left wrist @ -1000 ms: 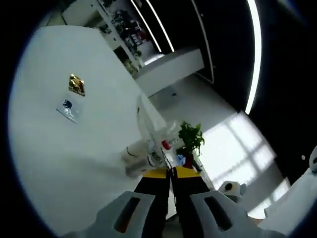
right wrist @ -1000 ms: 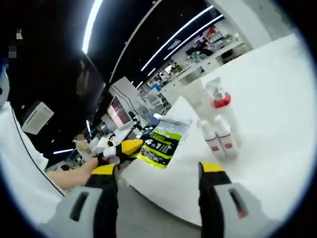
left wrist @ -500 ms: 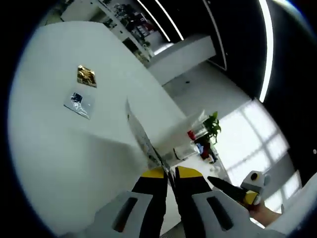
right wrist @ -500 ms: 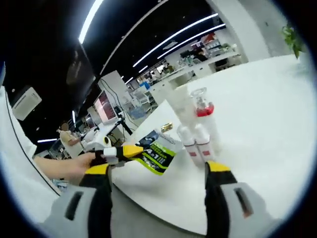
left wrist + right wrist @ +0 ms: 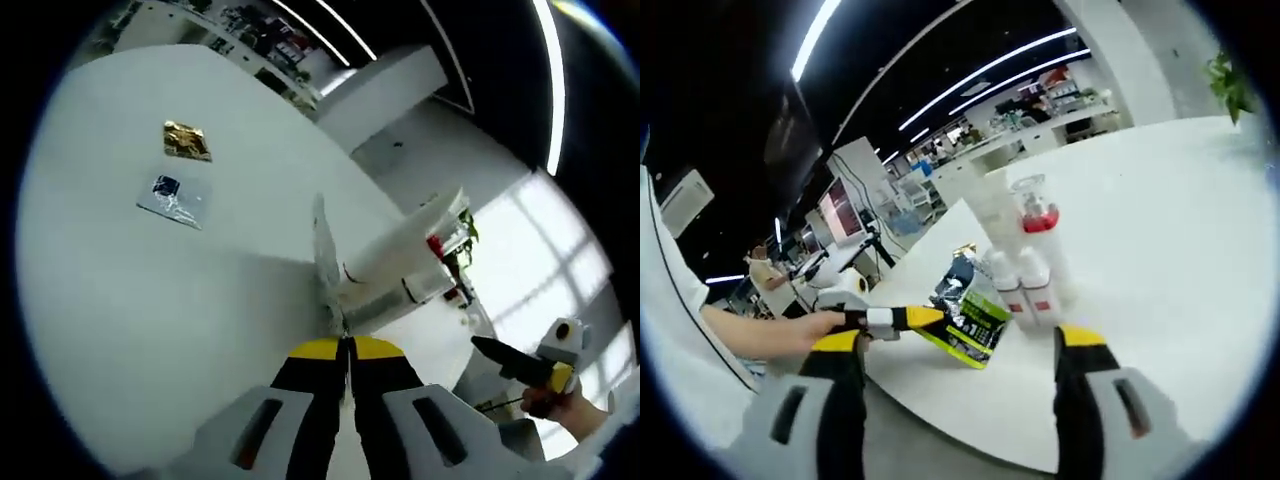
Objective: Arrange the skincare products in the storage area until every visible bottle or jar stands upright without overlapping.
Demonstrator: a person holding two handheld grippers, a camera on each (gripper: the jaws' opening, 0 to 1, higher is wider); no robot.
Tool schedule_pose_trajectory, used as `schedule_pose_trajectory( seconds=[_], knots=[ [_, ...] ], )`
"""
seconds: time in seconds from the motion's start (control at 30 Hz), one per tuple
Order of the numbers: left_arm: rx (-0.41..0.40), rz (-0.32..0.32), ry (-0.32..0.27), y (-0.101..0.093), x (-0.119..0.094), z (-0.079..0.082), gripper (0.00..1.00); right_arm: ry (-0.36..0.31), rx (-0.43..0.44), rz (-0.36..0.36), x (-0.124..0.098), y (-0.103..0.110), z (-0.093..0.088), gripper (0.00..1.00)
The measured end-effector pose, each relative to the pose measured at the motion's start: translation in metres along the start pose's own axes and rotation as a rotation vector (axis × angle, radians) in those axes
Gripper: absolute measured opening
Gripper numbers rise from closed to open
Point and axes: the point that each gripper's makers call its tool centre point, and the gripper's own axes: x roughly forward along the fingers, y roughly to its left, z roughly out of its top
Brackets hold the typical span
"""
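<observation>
Two grippers are at work, and only one is loaded. Nearest you, the left gripper (image 5: 344, 350) has its yellow-tipped jaws pinched together on the lower edge of a flat sachet (image 5: 326, 272), which you see edge-on in the left gripper view, rising upright from the jaw tips over the white table (image 5: 120, 300). In the right gripper view that same sachet (image 5: 975, 318) shows its green and black printed face, held out by the left gripper (image 5: 902, 319) just above the table's near edge and just beside the bottles. Your right gripper (image 5: 958, 345) stands with its jaws wide apart and nothing between them, back from the table edge.

Just beyond the sachet stands a tight cluster of white bottles (image 5: 1025, 275): two small ones with red labels in front, a taller clear-capped one with a red collar behind, all upright and touching or nearly so. Whether any of them overlap I cannot tell.

Farther across the table, well apart from the cluster, lie two more flat packets: a blue-and-clear packet (image 5: 177, 198) and, beyond it, a gold packet (image 5: 187, 140).

You look to be mid-placement with the sachet, carrying it toward the bottle group. The next move calls for setting it down near the cluster without knocking the front bottles, and a thin pouch will likely not stand unaided, so lean it or lay it clear of them.
</observation>
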Motion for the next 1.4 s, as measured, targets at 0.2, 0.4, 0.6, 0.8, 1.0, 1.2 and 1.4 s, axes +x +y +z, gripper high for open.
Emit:
schedule_pose_trajectory(
  seconds=[0.2,0.4,0.6,0.8,1.0,1.2,1.4],
  knots=[
    [0.026,0.099,0.002,0.016,-0.001,-0.004,0.0,0.004,0.008,-0.007,0.001,-0.004,0.001,0.78],
    [0.133,0.175,0.071,0.028,-0.002,-0.015,0.04,0.003,0.011,-0.005,0.003,-0.004,0.002,0.78],
    [0.259,0.242,0.118,0.039,-0.004,-0.019,0.11,0.004,0.01,-0.006,0.004,-0.003,0.003,0.78],
    [0.538,0.316,0.168,0.05,-0.012,-0.01,0.17,0.007,0.006,-0.016,0.002,-0.003,0.001,0.78],
    [0.793,0.235,0.226,0.034,0.001,-0.002,0.26,0.005,0.009,-0.03,0.0,-0.004,0.001,0.78],
    [0.971,0.128,0.335,0.022,0.026,-0.015,0.36,0.001,0.01,-0.039,-0.003,-0.004,0.001,0.78],
    [0.968,0.144,0.38,0.03,0.027,-0.02,0.37,0.002,0.012,-0.054,-0.009,-0.005,-0.002,0.78]
  ],
)
